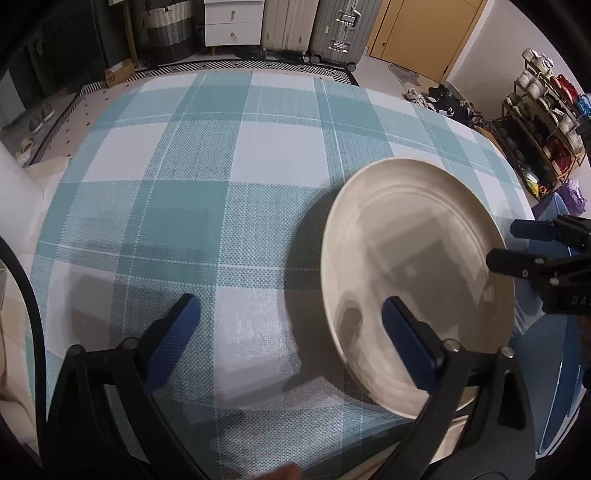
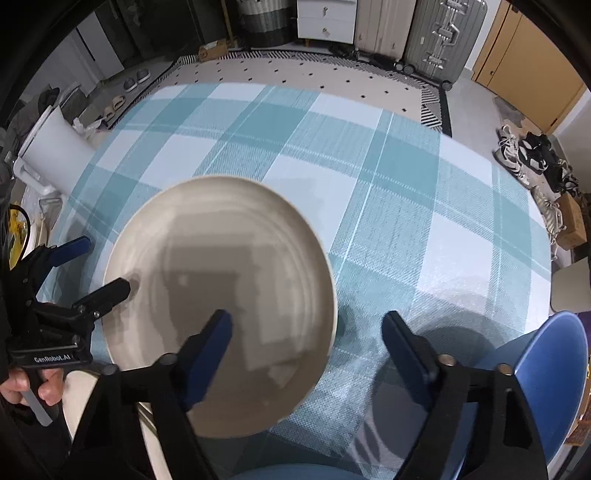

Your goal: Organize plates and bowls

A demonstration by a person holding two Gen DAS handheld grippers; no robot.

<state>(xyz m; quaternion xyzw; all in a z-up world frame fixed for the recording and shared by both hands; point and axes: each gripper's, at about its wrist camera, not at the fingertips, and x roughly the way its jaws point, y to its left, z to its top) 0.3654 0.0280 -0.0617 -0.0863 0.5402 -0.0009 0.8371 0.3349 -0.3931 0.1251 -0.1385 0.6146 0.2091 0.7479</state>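
The left claw [image 1: 291, 332] is wide open and holds nothing. Its right finger [image 1: 406, 336] hangs over the near left part of the cream plate [image 1: 417, 280], and its other finger is over bare cloth, so the plate's left rim sits between them. The right claw [image 2: 306, 350] is open too, a bit less wide, and also holds nothing. Its left finger [image 2: 210, 354] hangs over the plate's near right part, and its other finger is past the rim, over the cloth. So each claw stands astride one side of the plate, left claw on the left, right claw on the right. Both look about as near to it. I cannot tell if any finger touches the plate.

The plate is round, so it has no long side. It lies flat on the worktop [image 1: 229, 155], near the front edge, on a blue and white check cloth. A blue chair [image 2: 546, 373] is at the near right.

The left claw's body reads "GenRobot.AI" [image 2: 51, 358]. A hand [image 2: 29, 387] grips its handle.

Far off on the floor stand a grey suitcase [image 1: 336, 29] and white drawers [image 1: 232, 22].
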